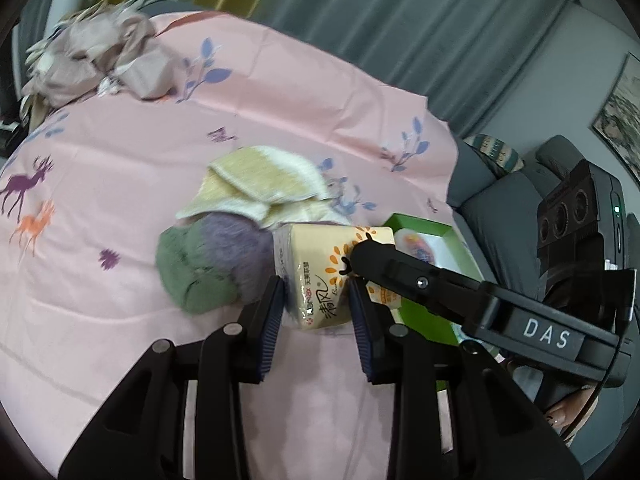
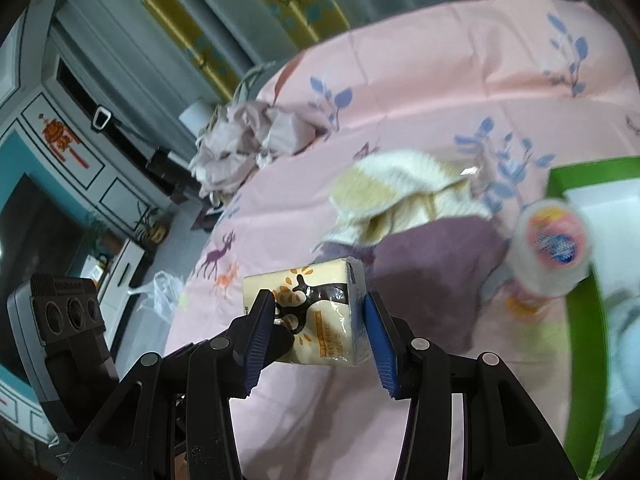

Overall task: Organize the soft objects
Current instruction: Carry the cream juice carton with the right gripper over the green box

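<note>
A yellow tissue pack point(image 1: 320, 276) with an orange and black tree print hangs over the pink sheet point(image 1: 120, 184). My left gripper point(image 1: 316, 286) is shut on its near end, blue pads pressing both sides. In the same view a black finger point(image 1: 384, 268) of my right gripper reaches in from the right onto the pack. In the right wrist view my right gripper point(image 2: 318, 300) is shut on the tissue pack point(image 2: 316, 312) too. A yellow-and-cream towel point(image 1: 264, 188) and a purple and green fuzzy cloth point(image 1: 208, 264) lie just behind the pack.
A green box point(image 2: 580, 320) stands at the right with a round wrapped roll point(image 2: 554, 244) at its edge and a pale blue soft thing inside. A crumpled pinkish cloth point(image 1: 100, 60) lies at the sheet's far left. Grey curtains hang behind; a grey sofa point(image 1: 492, 192) is at the right.
</note>
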Available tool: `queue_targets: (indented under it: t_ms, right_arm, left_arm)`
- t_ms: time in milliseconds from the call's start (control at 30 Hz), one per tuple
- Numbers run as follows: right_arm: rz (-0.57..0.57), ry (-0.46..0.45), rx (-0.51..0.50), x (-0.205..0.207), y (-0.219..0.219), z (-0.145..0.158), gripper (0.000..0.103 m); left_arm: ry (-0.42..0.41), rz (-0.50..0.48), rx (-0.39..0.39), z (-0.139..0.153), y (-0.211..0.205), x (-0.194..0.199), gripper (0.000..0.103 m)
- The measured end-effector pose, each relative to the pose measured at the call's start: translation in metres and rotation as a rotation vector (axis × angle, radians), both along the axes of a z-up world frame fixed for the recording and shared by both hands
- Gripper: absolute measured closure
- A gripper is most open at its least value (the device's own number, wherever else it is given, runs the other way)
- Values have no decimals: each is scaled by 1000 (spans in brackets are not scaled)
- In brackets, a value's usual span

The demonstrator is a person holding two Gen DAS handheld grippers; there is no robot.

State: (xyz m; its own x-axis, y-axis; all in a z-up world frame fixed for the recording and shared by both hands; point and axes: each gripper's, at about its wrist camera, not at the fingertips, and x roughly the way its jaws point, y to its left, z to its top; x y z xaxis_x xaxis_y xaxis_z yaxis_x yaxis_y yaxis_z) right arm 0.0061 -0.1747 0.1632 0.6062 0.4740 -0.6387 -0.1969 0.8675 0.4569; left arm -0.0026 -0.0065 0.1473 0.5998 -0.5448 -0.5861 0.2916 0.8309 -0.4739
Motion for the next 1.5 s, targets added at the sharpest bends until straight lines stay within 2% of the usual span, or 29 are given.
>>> queue_targets:
  t_ms: [100,400,633,767,967,1300,1500]
  right_arm:
    - [-36,-27,-10,-3,-14,9,54]
    - [-146,-74,52,-17,-68,25,54]
    - [-225,-111,69,-33,-100,35,54]
    - [-261,-128,98,-42,-121,39,54]
    - [-301,-143,135,-53,-145,40,54]
    - [-435,-158,160,-76,-187,39,54]
    - [-526,-157,161,-90,-215,34,54]
  left_arm:
    - [-28,-35,17,8,-17,0,73]
    - [-91,-129,37,30,-65,4,73]
    - [-119,-205,18,40,-96,5,72]
    - [-114,-241,-25,42,-110,7,72]
    - [-125,-279,-47,48,-133,7,73]
    - [-134,-368,-21,54,-188,1,73]
    - [-111,-426,-7,51,-220,-4,73]
